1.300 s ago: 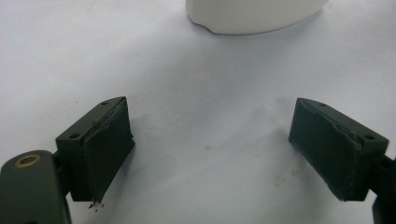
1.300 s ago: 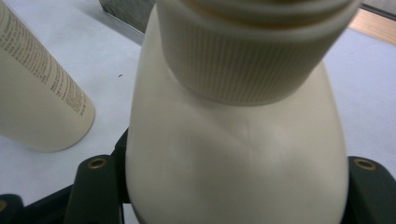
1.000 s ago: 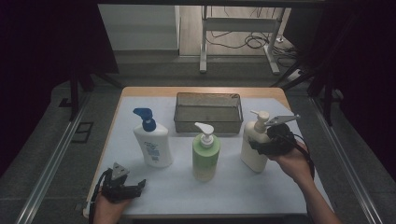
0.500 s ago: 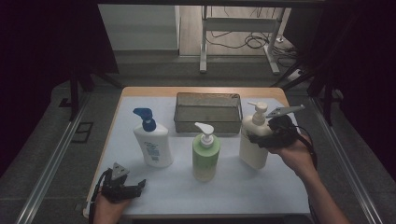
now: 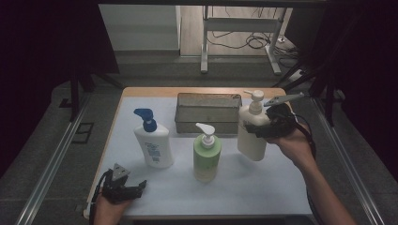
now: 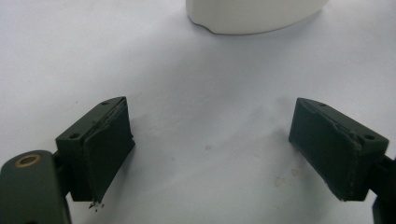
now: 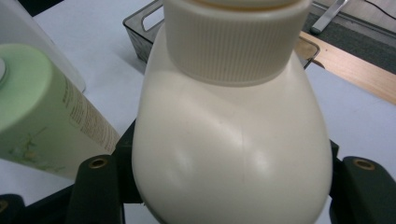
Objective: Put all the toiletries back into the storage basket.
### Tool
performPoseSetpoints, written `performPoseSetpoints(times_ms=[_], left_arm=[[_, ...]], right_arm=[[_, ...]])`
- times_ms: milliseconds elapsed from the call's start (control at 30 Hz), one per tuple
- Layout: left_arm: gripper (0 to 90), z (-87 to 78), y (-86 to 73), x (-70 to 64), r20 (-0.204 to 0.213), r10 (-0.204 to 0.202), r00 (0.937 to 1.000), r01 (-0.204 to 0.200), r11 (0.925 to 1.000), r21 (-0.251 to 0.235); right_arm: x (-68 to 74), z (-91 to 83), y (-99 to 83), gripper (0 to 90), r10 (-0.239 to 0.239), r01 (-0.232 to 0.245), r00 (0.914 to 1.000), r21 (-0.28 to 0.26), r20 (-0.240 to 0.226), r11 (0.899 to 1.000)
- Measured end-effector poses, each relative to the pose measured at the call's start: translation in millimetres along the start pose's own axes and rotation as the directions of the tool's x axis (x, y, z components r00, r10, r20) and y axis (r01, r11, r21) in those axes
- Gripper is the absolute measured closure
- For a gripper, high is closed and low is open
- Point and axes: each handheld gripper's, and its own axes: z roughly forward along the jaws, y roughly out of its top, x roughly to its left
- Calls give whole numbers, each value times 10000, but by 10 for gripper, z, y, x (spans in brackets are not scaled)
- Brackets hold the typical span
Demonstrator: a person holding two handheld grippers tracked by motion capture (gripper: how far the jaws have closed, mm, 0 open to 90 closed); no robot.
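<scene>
High view, near edge of the white-covered table (image 5: pixel 263 192): the left gripper (image 5: pixel 133 188) rests low on the cover at the front left corner, held in the person's left hand (image 5: pixel 107 210). The left gripper view shows its two black jaws spread wide with bare cover between them and the rounded base of a white bottle just beyond.

Next back stands the pale green plastic pump bottle with a white dispenser (image 5: pixel 207 152), upright, near the table's middle. To its left, slightly farther, stands the white plastic pump bottle with a blue dispenser and blue label (image 5: pixel 153 140), upright and apart from the green one.

On the right, the cream plastic pump bottle with a ribbed cream collar (image 5: pixel 253 129) is upright, its base at or just above the cover; contact cannot be confirmed. The right gripper (image 5: pixel 261 127) is clamped on its upper body, with a jaw pressed to each side in the right gripper view (image 7: pixel 233 154).

Farthest, the dark translucent rectangular plastic basket (image 5: pixel 208 112) sits behind the bottles, touching none. Its interior appears empty as far as the walls allow.
</scene>
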Motion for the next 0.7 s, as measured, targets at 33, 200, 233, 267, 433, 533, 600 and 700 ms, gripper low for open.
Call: performPoseSetpoints(times_ms=[33,200,233,267,433,533,600,700], left_arm=[[127,0,0,0,0,0,10000,0,10000,0],[127,0,0,0,2,-3,10000,3,10000,2],[127,0,0,0,3,-3,10000,3,10000,2],[127,0,0,0,3,-3,10000,3,10000,4],[127,0,0,0,4,-2,10000,2,10000,6],[127,0,1,1,7,-6,10000,6,10000,7],[127,-1,0,1,7,-3,10000,3,10000,8],[127,-1,1,1,3,-3,10000,3,10000,9]], right_arm=[[0,0,0,356,0,0,10000,0,0,10000],[0,16,96,356,-3,3,10000,-89,1,10000],[0,20,115,356,-25,25,10000,-89,-3,10000],[1,29,139,356,-57,56,10000,-108,-25,9999],[15,57,248,357,-59,59,10000,-145,33,9999],[28,73,319,357,-58,59,10000,-222,49,9997],[38,80,364,357,-83,83,10000,-234,10,9997],[49,97,422,357,-129,129,9999,-242,4,9996]])
